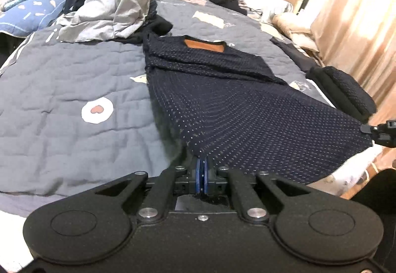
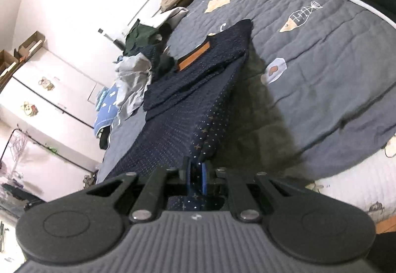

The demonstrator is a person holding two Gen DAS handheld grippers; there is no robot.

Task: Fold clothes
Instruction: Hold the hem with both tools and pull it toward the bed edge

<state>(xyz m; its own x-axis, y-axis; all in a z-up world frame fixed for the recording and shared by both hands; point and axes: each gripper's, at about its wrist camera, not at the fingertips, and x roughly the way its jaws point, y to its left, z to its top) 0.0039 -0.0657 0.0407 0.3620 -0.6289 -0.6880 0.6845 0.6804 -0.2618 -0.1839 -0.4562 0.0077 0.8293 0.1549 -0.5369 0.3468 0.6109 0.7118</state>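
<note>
Left gripper (image 1: pixel 203 171) is clamped shut on the near hem corner of the navy dotted sweater (image 1: pixel 222 109); blue pads (image 1: pixel 200 174) are pressed together with only a thin lip of knit caught between them. Right gripper (image 2: pixel 196 174) is likewise pinched on the opposite hem corner, cloth seen bunched behind its blue pads (image 2: pixel 204 175). From there the sweater (image 2: pixel 198 109) is stretched away up the grey quilt (image 1: pixel 61 104), hem raised, collar end with the tan label (image 1: pixel 203 45) lying flat, sleeves already folded in across the chest

Risks, judged from this:
- shallow bite on both corners: knit could be pulled out if the fold-over is done under tension
- uneven travel of the two hands: hem would land skewed, fold crooked
- folded-in sleeves could be dragged loose as the lower half is carried over
- unsorted clothes pile (image 1: pixel 106 13) lies just beyond the collar: overshoot would put the hem into it
- folded dark garment (image 1: pixel 344 92) lies near the right edge: a snag is possible there
</note>
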